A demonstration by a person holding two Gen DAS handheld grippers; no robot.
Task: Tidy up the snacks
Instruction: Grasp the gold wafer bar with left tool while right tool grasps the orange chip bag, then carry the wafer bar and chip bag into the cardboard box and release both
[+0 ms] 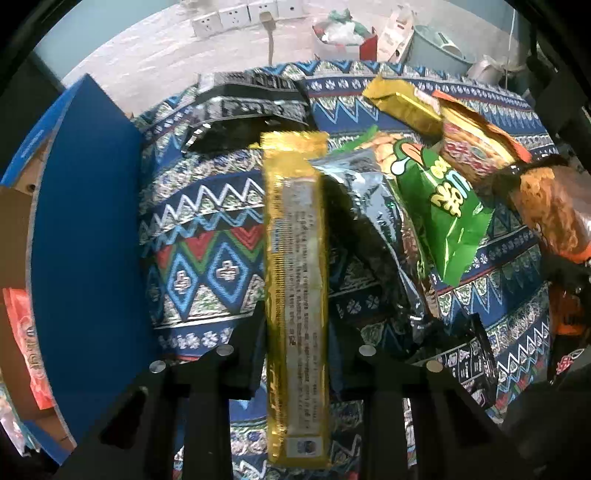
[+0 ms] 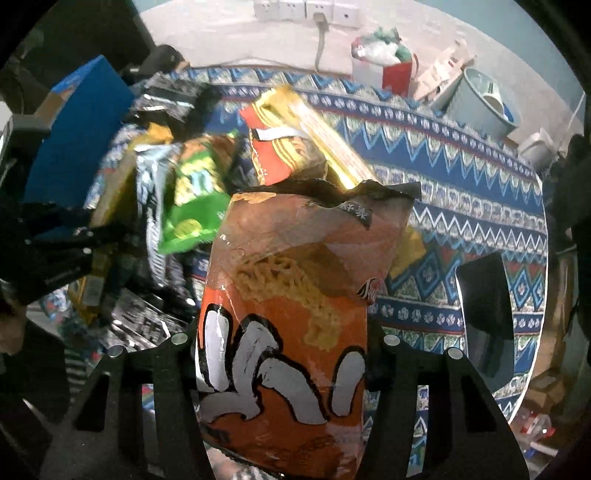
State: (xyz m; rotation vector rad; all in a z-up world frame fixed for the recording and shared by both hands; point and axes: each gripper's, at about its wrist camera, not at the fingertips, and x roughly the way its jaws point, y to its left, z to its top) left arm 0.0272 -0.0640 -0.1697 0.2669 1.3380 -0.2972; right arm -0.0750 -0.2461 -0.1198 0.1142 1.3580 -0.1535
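A long gold snack packet (image 1: 295,280) stands lengthwise between the fingers of my left gripper (image 1: 297,369), which is shut on it above the patterned tablecloth (image 1: 207,258). My right gripper (image 2: 282,354) is shut on an orange noodle bag (image 2: 295,314) with white lettering, held up over the cloth. That same orange bag (image 1: 550,210) shows at the right edge of the left wrist view. A pile of snacks lies between the two: a green bag (image 1: 443,206), a black-and-silver bag (image 1: 373,229), a black packet (image 1: 247,107) and a gold bar (image 1: 406,103).
A blue cardboard box (image 1: 85,240) stands open at the left with an orange packet (image 1: 29,339) inside. Beyond the table are wall sockets (image 2: 306,9), a grey bucket (image 2: 480,103) and a red-and-white bag (image 2: 384,66). A black flat thing (image 2: 484,314) lies on the cloth (image 2: 461,177) at right.
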